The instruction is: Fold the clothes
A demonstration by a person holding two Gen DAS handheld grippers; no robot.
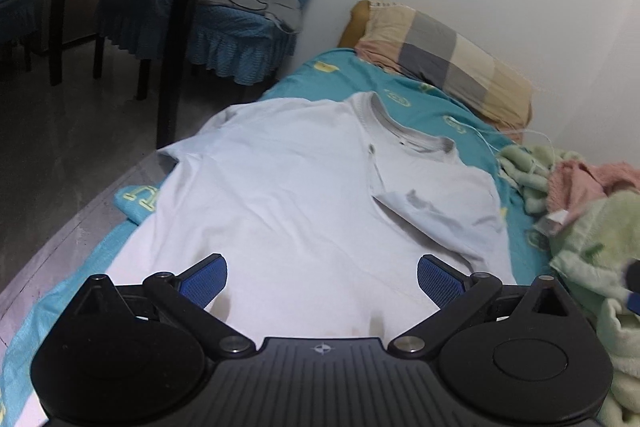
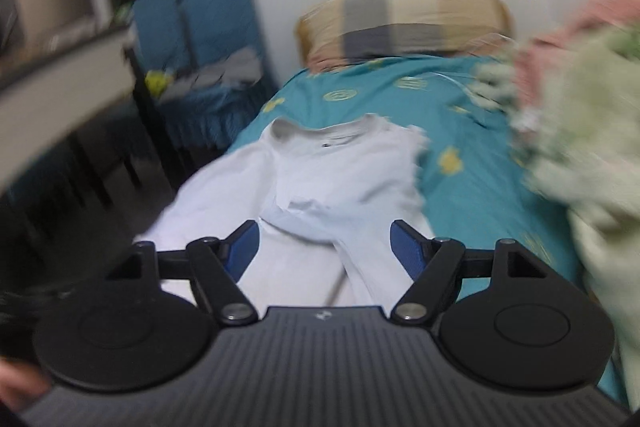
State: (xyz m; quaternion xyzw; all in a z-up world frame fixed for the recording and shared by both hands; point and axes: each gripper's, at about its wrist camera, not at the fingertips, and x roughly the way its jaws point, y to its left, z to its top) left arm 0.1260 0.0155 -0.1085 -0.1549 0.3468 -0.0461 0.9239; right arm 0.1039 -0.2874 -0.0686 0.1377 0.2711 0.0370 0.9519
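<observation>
Looking along the left hand-held gripper [image 1: 322,281], its blue pads [image 1: 204,281] stand wide apart with nothing between them, poised above the lower part of a white T-shirt [image 1: 288,195]. The shirt lies spread on the teal bed sheet [image 1: 440,107], collar toward a checked pillow [image 1: 448,55], with its right sleeve [image 1: 444,203] folded inward over the body. A green blanket [image 1: 592,247] is heaped at the right. The right wrist view, blurred, shows the right hand-held gripper [image 2: 324,247] likewise parted and empty, over the same T-shirt [image 2: 320,179] near the folded sleeve.
</observation>
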